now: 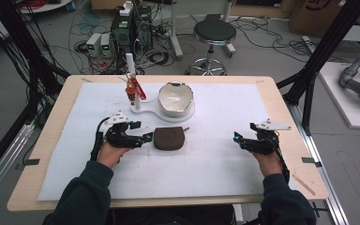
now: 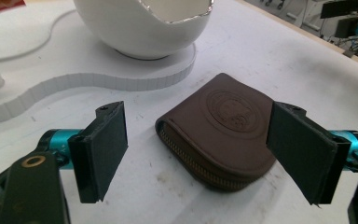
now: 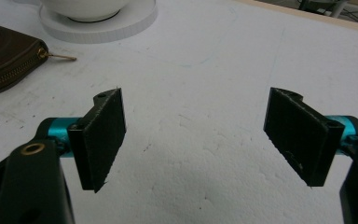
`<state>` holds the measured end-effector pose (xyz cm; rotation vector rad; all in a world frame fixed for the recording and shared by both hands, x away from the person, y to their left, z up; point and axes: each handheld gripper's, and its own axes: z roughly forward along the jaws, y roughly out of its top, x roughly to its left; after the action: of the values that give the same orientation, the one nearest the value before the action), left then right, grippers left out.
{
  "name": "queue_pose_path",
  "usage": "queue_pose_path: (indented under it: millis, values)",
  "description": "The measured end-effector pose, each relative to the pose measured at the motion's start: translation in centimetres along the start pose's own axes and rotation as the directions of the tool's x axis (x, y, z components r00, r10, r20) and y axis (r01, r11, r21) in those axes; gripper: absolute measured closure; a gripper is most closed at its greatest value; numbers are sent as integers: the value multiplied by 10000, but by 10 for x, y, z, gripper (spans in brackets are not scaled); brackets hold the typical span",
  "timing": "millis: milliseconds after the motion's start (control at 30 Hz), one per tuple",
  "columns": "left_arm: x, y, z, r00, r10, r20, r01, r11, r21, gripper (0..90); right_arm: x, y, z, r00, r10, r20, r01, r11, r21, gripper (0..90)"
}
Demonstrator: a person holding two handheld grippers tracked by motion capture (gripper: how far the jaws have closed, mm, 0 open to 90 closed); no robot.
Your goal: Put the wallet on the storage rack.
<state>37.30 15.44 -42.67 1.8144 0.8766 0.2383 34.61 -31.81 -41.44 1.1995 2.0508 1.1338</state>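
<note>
Left tongs (image 2: pixel 196 154) were spread wide around the wallet (image 2: pixel 219 130); best to squeeze its middle, right tongs (image 3: pixel 193 140) idle and spread too

The pouch (image 1: pixel 169 138) was dark brown, with a round embossed emblem on its face and a brass-coloured zip along its rim — its pull a thin tan tab. Behind it, toward the surface's far edge, the bowl (image 1: pixel 175 99) was glossy white on a white base (image 1: pixel 143 111). The surface (image 1: pixel 225 154) wore a white, scuffed sheet over pale wood. Both grippers' fingers (image 2: pixel 103 149) were matt black, on teal fittings.
</note>
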Motion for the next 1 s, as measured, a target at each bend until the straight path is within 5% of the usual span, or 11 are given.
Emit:
queue_pose_path:
  millis: [333,567,867,1000]
  values:
    - [4,0,43,9981,-580,-199,604,9861,1549,200,16,20,22,9951,-526,-832,511,9985,-193,211]
    - [11,-4,50,9907,-1307,390,1223,9778,1701,195,23,21,28,9880,-752,-1351,758,9971,-9,211]
    - [10,-5,52,9810,-1514,1209,1284,9752,1801,224,27,21,31,9816,-720,-1767,745,9972,77,211]
    - [7,-4,53,9850,-1218,1219,967,9762,1943,256,26,21,33,9784,-717,-1937,761,9970,152,211]
